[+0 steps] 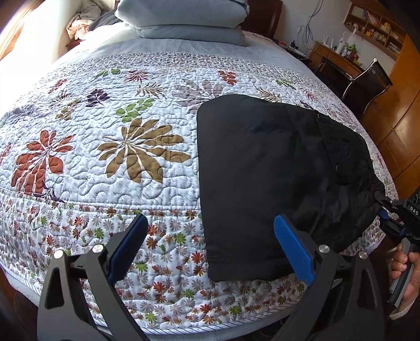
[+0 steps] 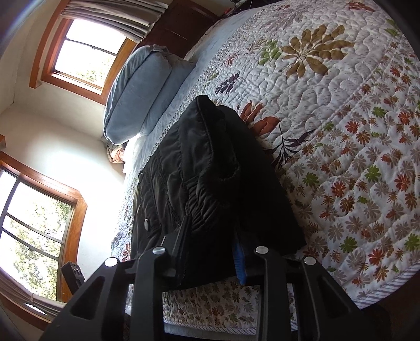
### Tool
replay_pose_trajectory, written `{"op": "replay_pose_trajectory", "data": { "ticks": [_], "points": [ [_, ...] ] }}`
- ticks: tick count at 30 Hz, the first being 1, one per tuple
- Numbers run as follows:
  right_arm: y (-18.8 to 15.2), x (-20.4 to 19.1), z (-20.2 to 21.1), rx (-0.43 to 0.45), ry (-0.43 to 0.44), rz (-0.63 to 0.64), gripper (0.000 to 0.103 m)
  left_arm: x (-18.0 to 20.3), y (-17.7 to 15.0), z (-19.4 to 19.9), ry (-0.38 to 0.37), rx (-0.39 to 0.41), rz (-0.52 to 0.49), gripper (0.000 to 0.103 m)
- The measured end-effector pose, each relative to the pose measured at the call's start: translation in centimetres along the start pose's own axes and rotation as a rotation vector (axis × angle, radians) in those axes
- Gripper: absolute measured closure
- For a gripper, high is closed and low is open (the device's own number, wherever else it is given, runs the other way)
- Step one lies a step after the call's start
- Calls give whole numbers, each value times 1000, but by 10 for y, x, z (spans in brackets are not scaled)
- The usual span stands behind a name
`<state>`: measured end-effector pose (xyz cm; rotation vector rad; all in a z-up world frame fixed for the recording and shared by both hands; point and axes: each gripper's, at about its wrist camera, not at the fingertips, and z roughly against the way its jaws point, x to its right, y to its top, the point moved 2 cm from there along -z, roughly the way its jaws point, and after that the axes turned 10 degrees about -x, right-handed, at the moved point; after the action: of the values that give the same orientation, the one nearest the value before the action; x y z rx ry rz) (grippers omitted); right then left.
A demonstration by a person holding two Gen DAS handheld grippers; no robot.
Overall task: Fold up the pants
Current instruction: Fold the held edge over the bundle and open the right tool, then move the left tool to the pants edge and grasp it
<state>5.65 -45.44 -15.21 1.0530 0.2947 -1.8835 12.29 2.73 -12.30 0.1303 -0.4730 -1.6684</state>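
Note:
Black pants [image 1: 265,168] lie folded into a thick bundle on the right side of a floral quilt [image 1: 110,147]. Their waistband with metal snaps faces the right edge. My left gripper [image 1: 211,225] stands open over the bed's near edge; its right blue pad [image 1: 294,249] is in front of the bundle's near corner and nothing is pinched. My right gripper [image 1: 380,204] comes in from the right, held by a hand [image 1: 403,265]. In the right wrist view the right gripper [image 2: 210,236] is shut on the gathered waistband of the pants [image 2: 204,157], its fingertips buried in the fabric.
Stacked grey-blue pillows [image 1: 183,21] sit at the head of the bed. A desk with a chair [image 1: 367,81] and shelves stand beyond the bed's far right corner. Windows [image 2: 84,52] line the wall on the other side.

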Motion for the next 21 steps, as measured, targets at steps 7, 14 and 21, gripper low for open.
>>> {"op": "replay_pose_trajectory", "data": {
  "ticks": [7,14,21],
  "points": [
    [8,-30,37,88,-241,159,42,-14,3,3,-66,-32,54,4],
    [3,-94,44,161,-723,539,28,-25,8,0,-123,-77,143,4],
    [-10,-134,20,177,-799,718,14,-18,15,-2,-86,-108,108,4]
  ]
}}
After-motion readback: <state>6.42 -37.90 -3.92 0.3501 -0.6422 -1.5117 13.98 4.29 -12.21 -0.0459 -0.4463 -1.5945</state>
